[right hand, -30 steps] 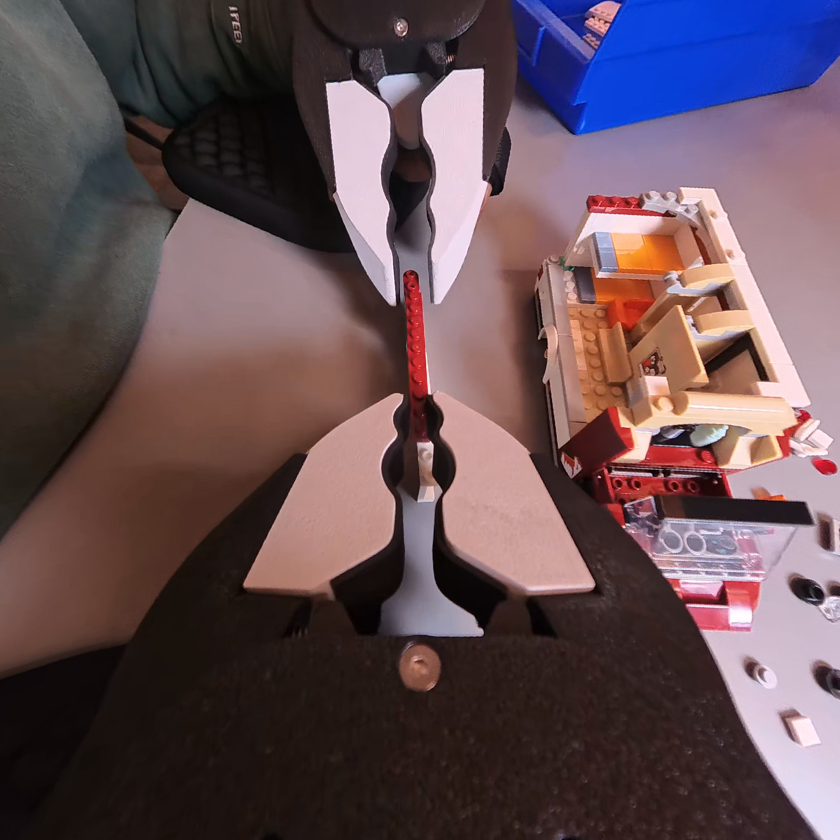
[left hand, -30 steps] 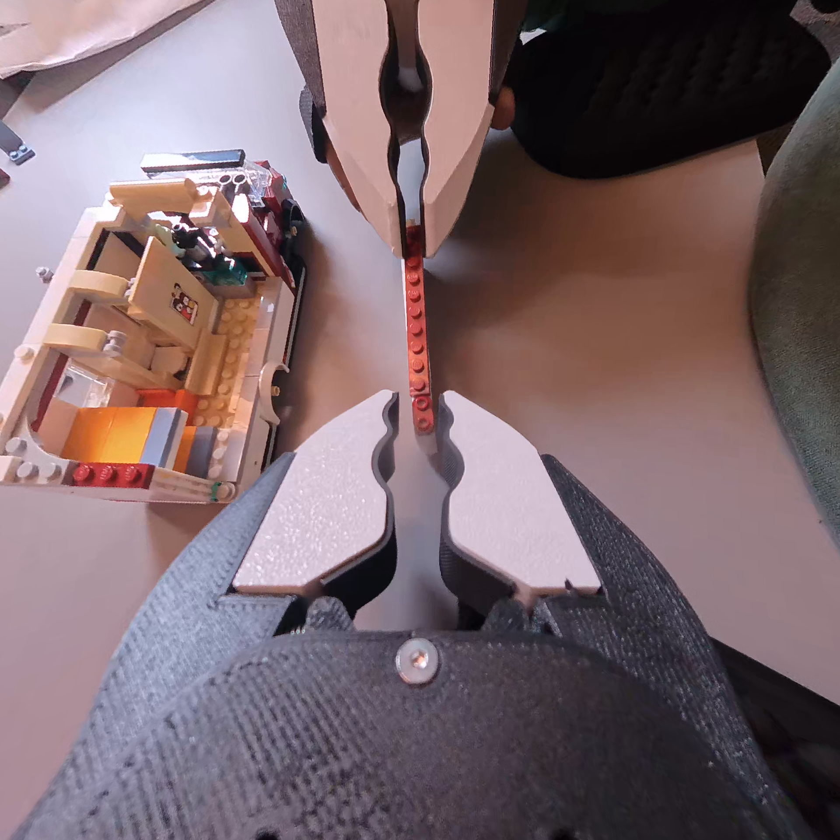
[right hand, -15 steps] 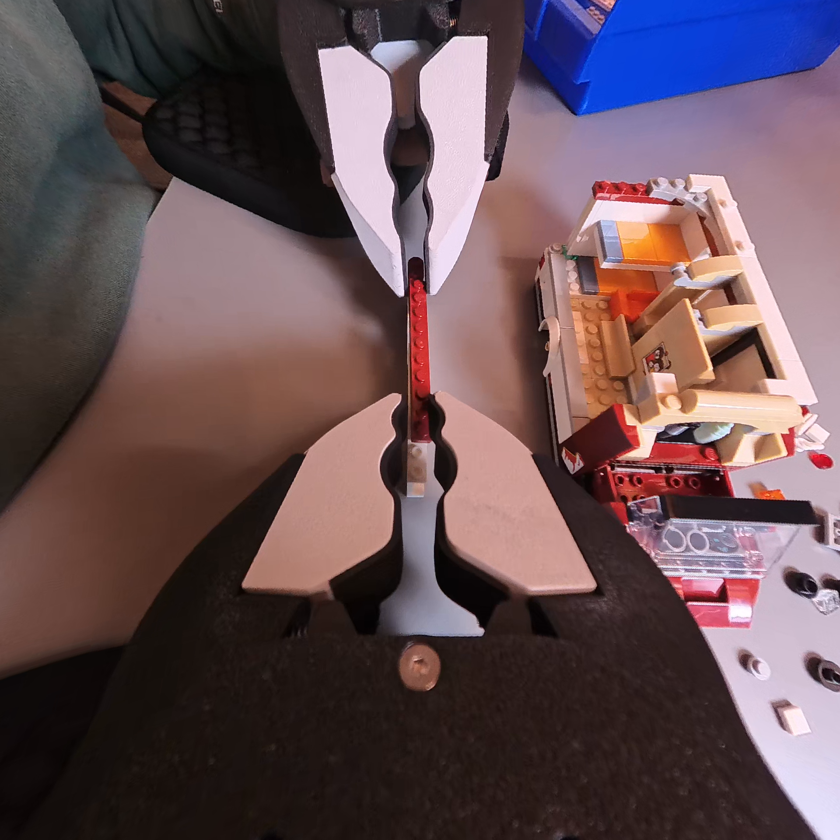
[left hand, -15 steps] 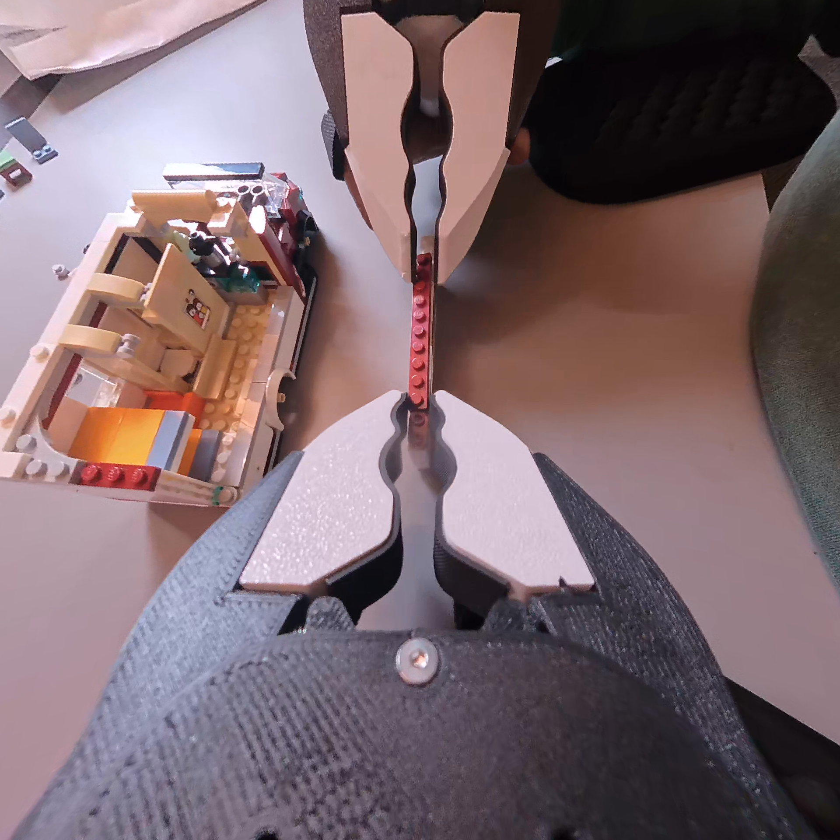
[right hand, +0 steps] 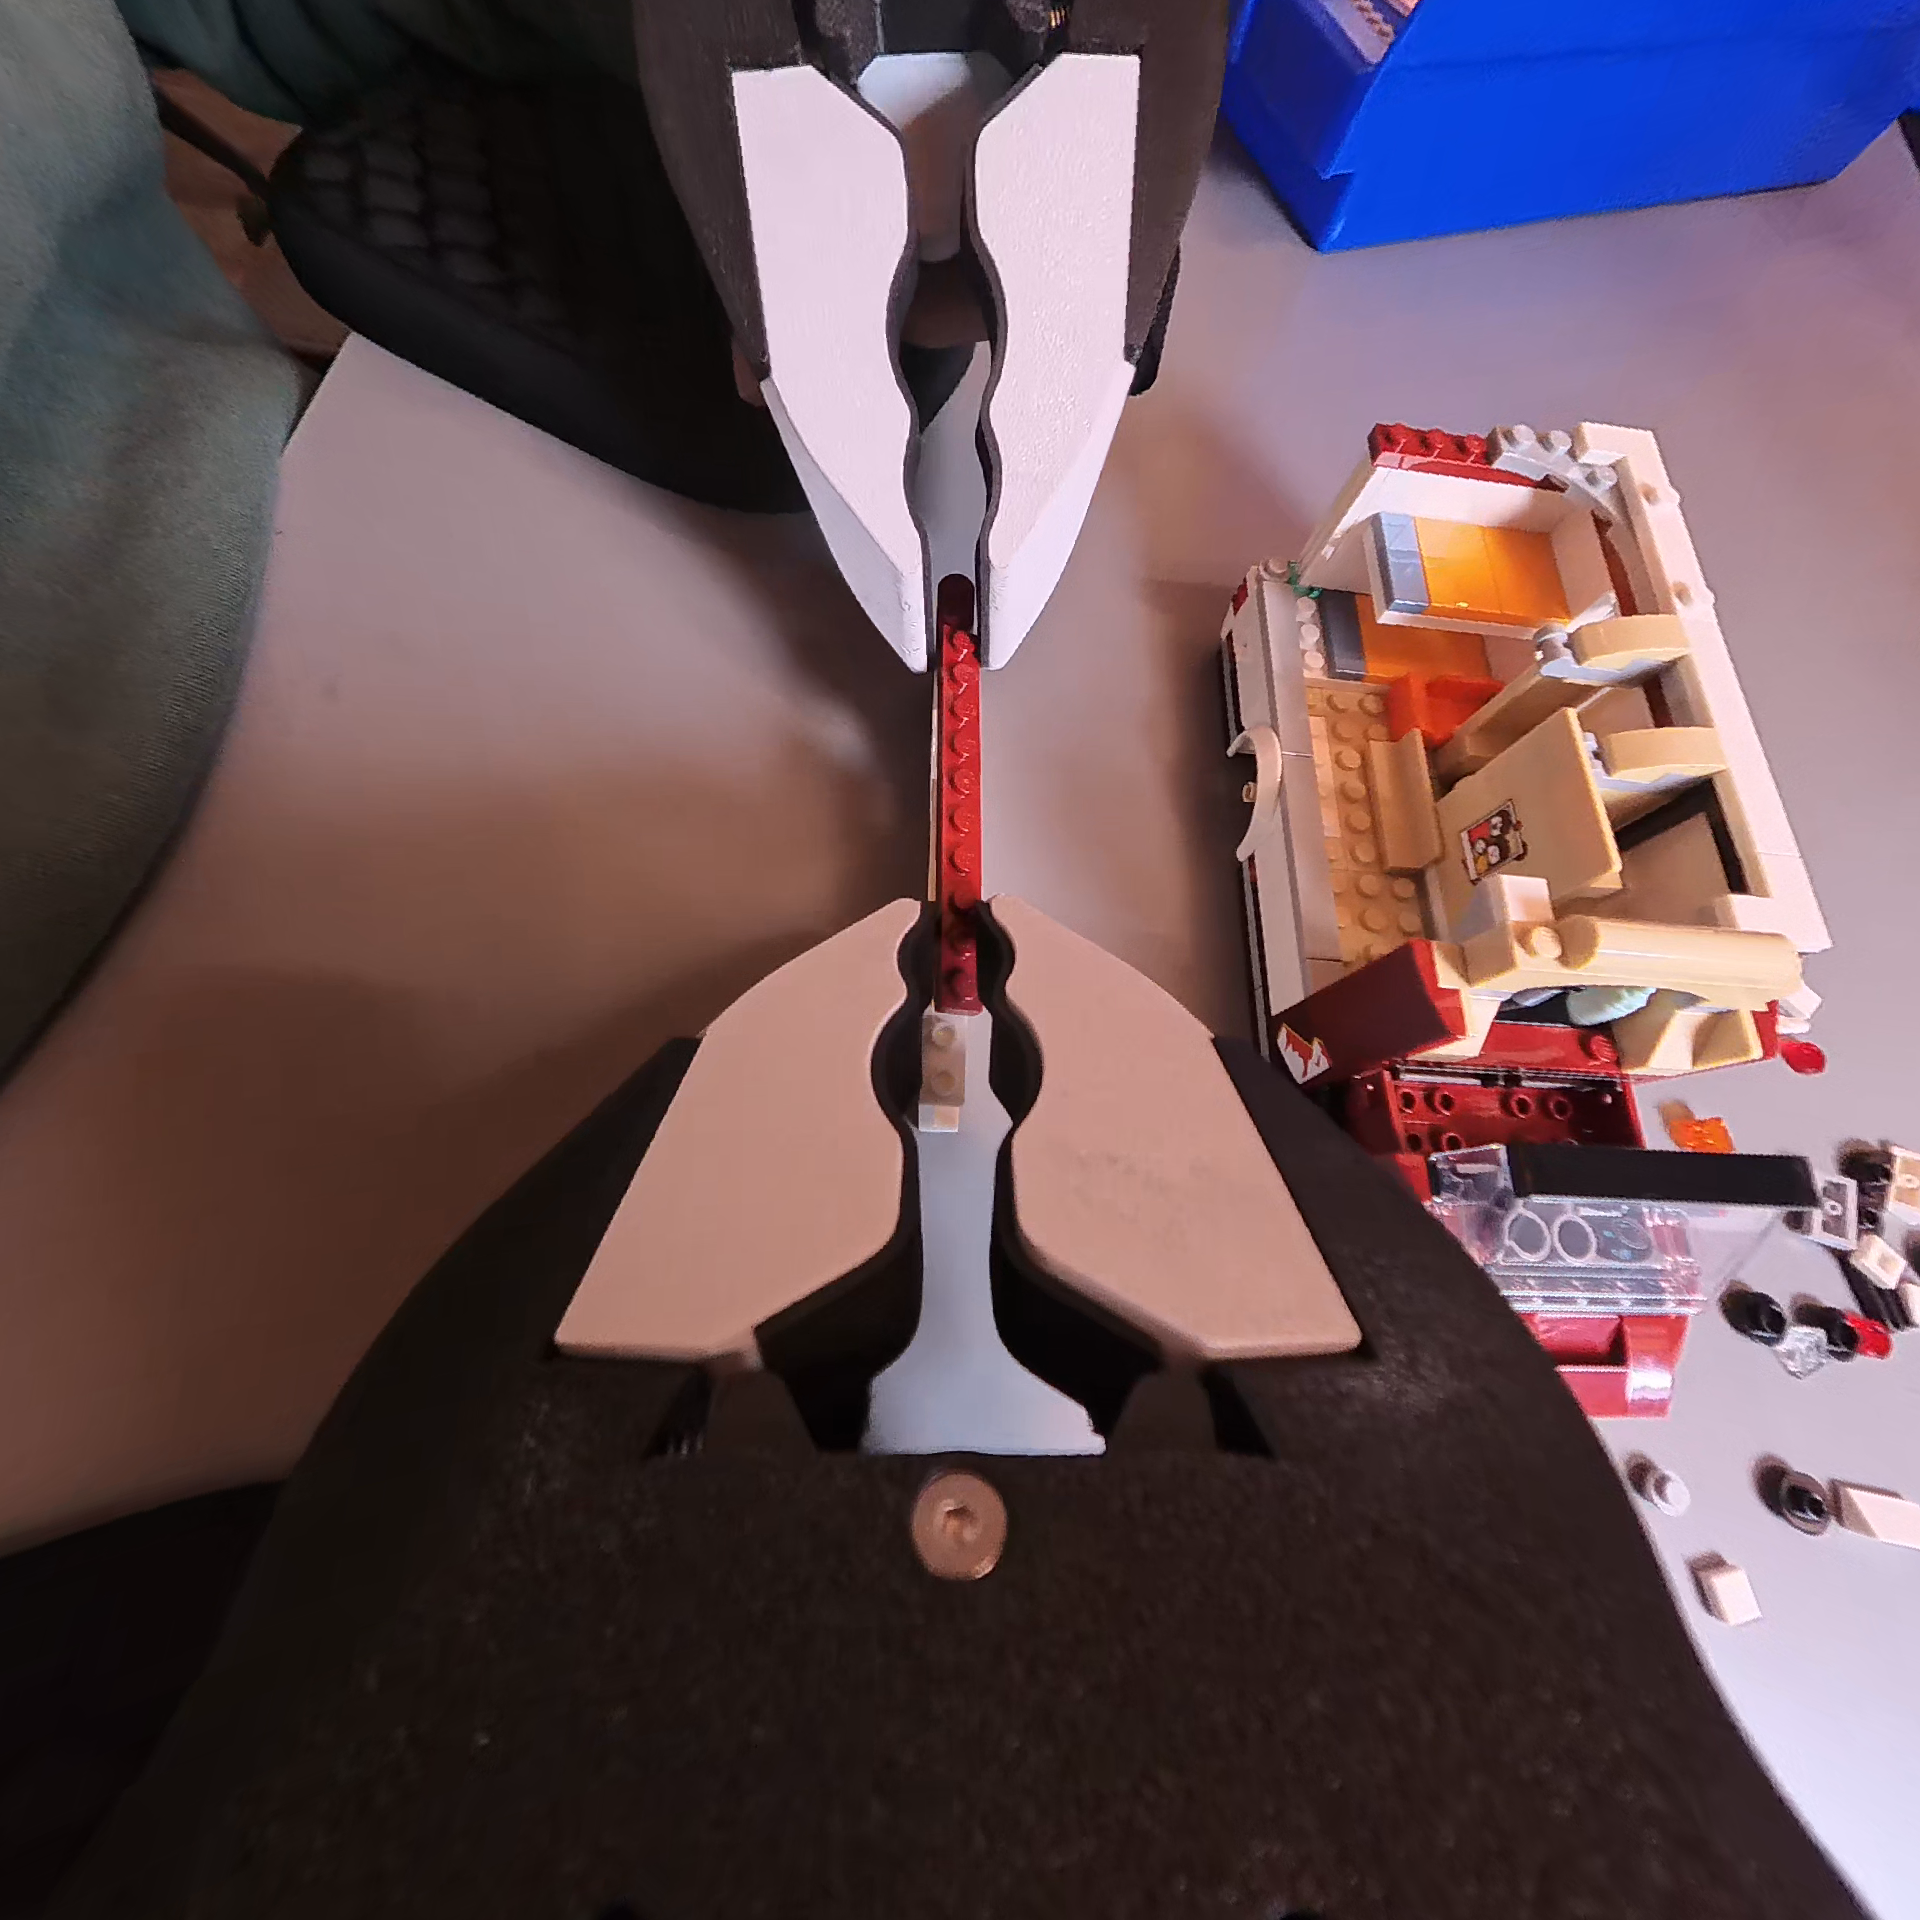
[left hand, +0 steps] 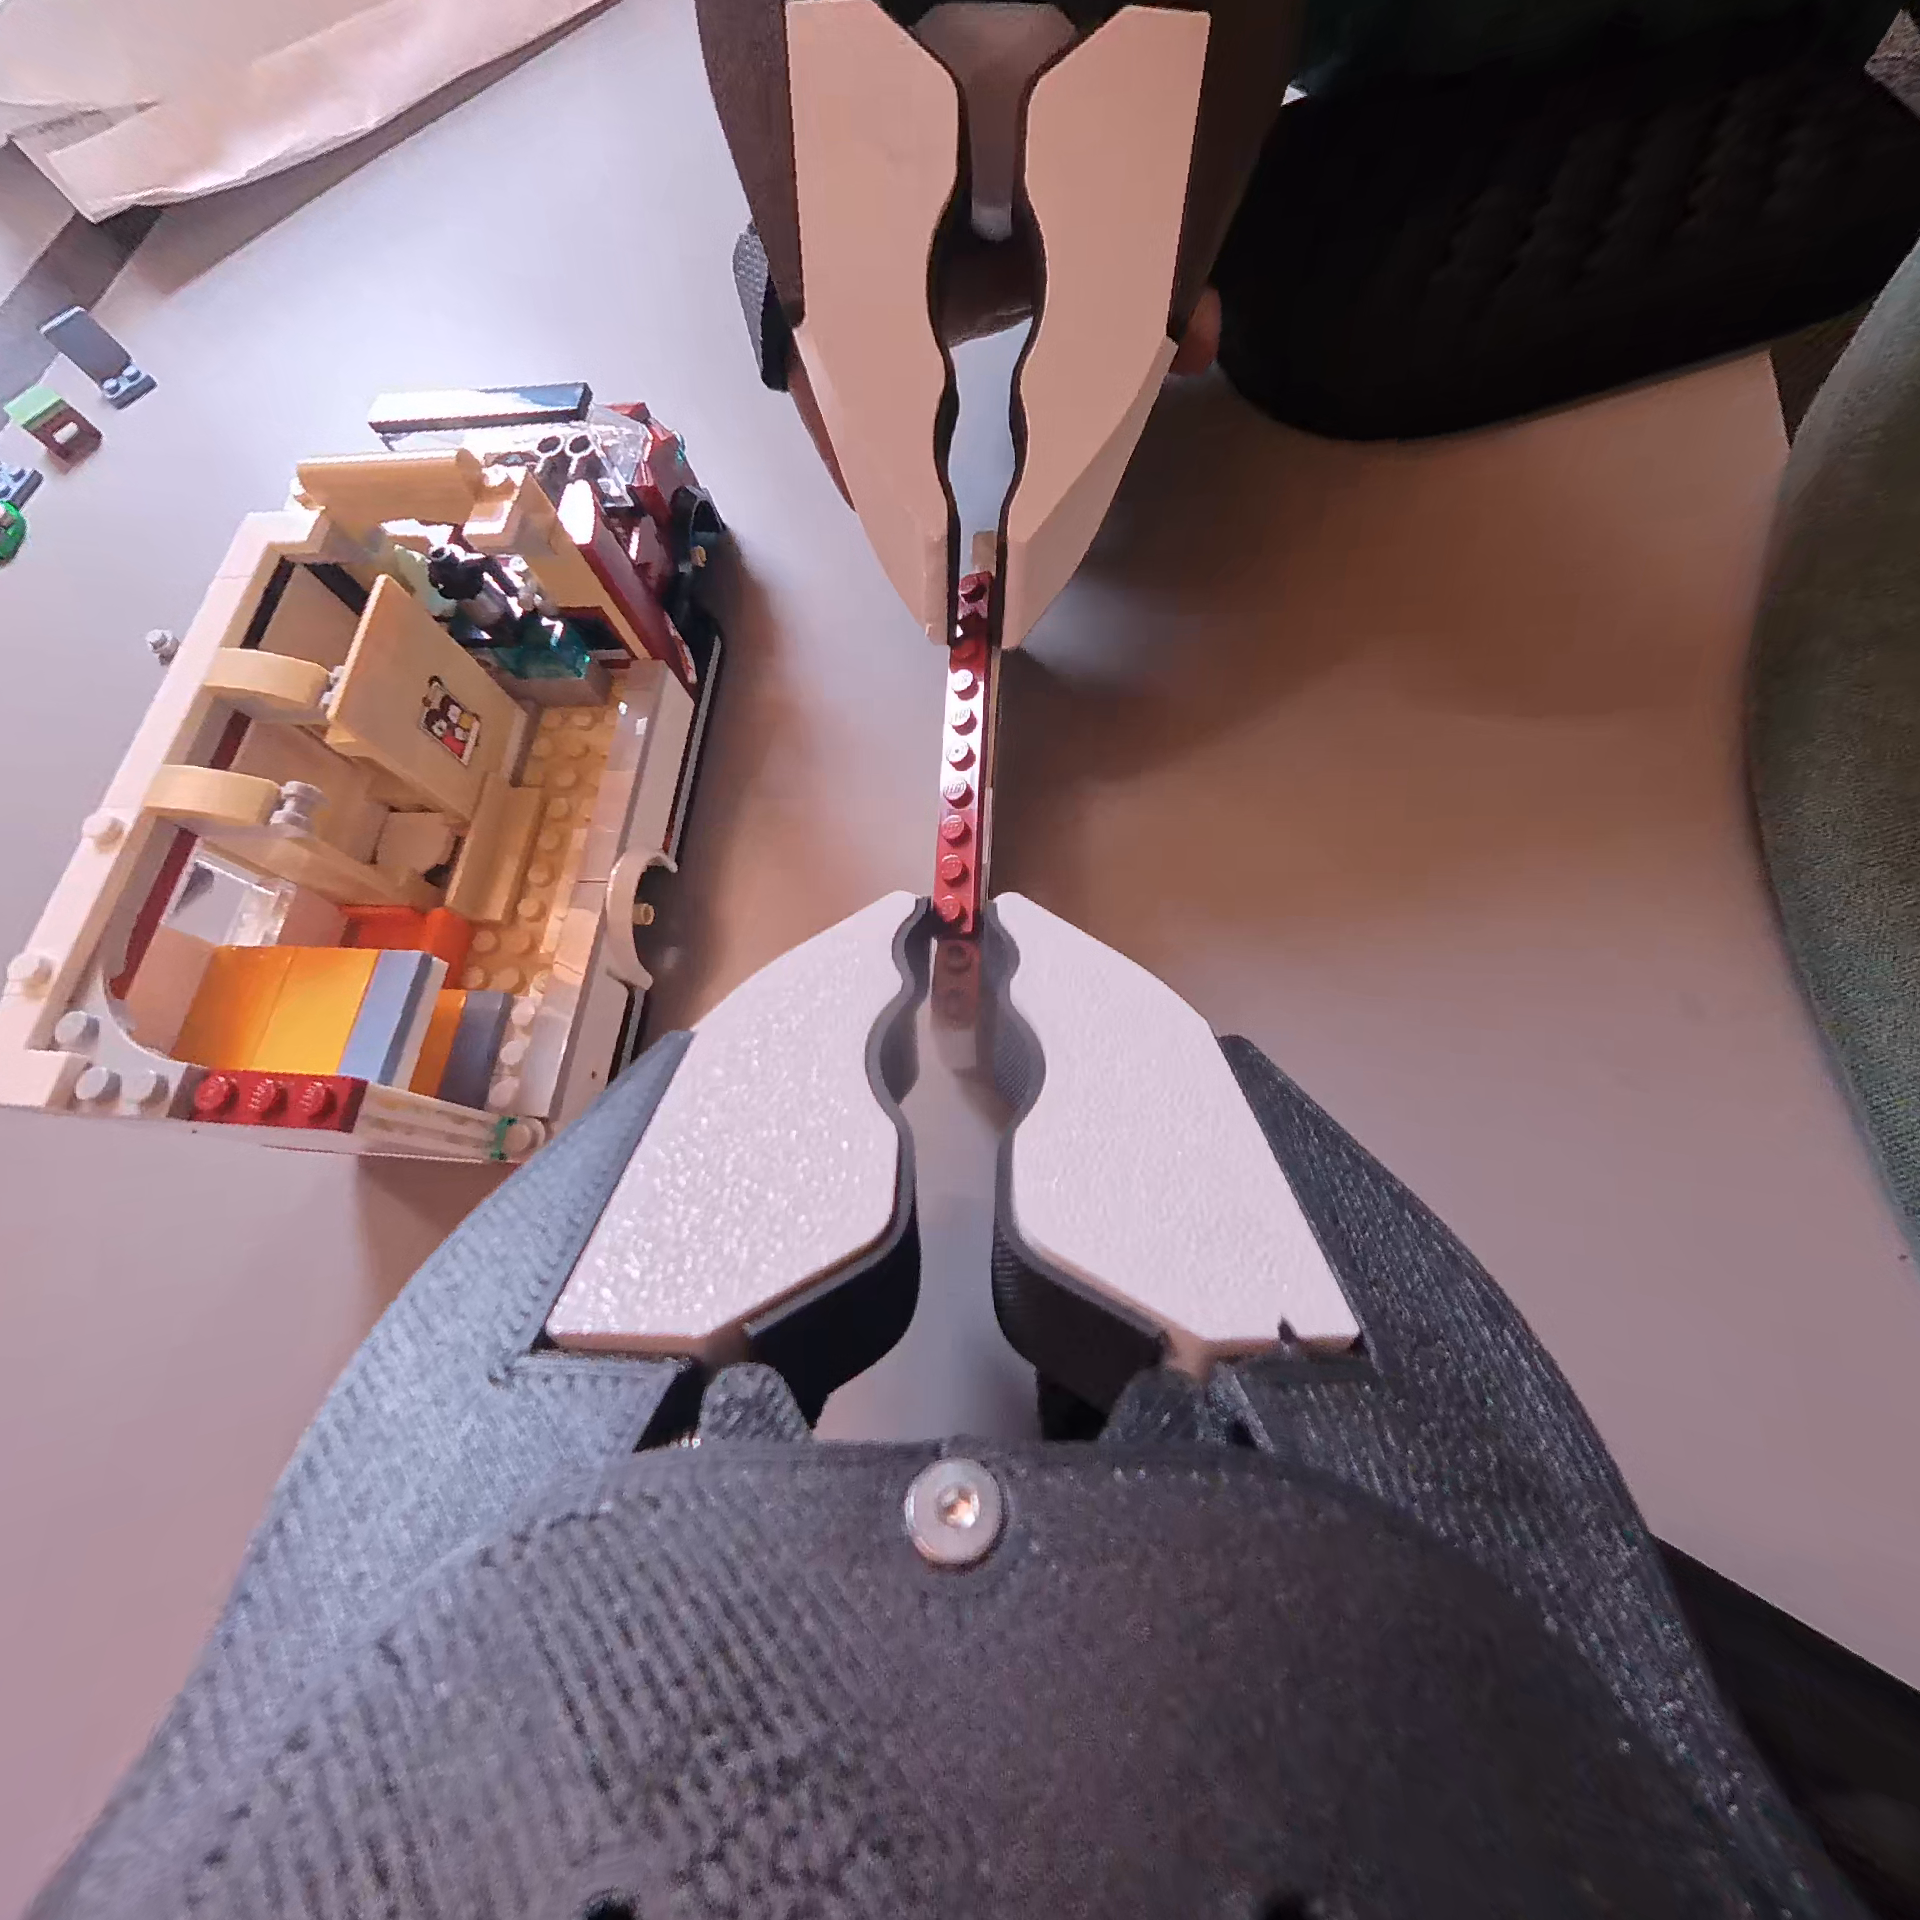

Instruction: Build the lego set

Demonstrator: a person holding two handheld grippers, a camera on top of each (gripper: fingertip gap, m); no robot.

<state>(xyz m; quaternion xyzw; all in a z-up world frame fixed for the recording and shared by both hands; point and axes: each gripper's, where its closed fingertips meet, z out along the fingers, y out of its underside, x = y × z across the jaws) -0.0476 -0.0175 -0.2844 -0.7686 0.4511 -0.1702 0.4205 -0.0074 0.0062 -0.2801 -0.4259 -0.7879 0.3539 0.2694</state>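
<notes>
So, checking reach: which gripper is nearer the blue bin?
Right gripper; the blue bin lies ahead to its right. The left gripper, opposite, faces away.

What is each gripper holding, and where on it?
Both grip one long red brick strip: left gripper on one end, right gripper on the opposite end.

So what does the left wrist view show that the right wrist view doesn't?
Only the left wrist view: brown paper at the far table edge.

Only the right wrist view: a blue bin, and a small white plate attached behind the red one.

Both: the long dark red studded plate, clamped at opposite ends by the left gripper and right gripper, and the open brick camper model.
</notes>
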